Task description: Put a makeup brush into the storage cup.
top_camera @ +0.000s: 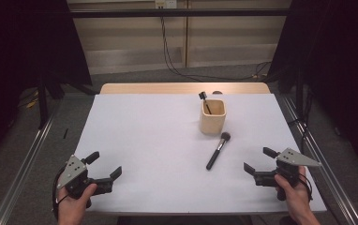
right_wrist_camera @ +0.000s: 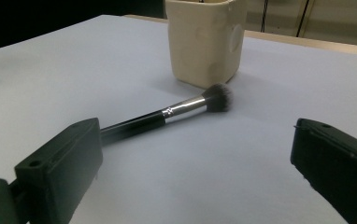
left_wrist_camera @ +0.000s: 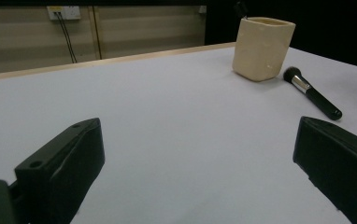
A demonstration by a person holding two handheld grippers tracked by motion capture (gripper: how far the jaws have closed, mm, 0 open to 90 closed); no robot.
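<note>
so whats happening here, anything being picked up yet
Not yet. A person holds the left gripper and the right gripper open near the table's front edge, both empty. A makeup brush lies flat beside a cream cup, bristles toward it. A smaller brush stands in the cup.

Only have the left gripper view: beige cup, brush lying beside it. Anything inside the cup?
Observer: Yes. The high view shows a small brush standing in the cup, leaning on its rim.
Operator: Right gripper?
Observer: The right gripper is open, at the near right of the table, apart from the lying brush.
Operator: Which end faces it?
Observer: The handle end. In the right gripper view the handle runs behind one of its fingers, with the bristles toward the cup.
</note>
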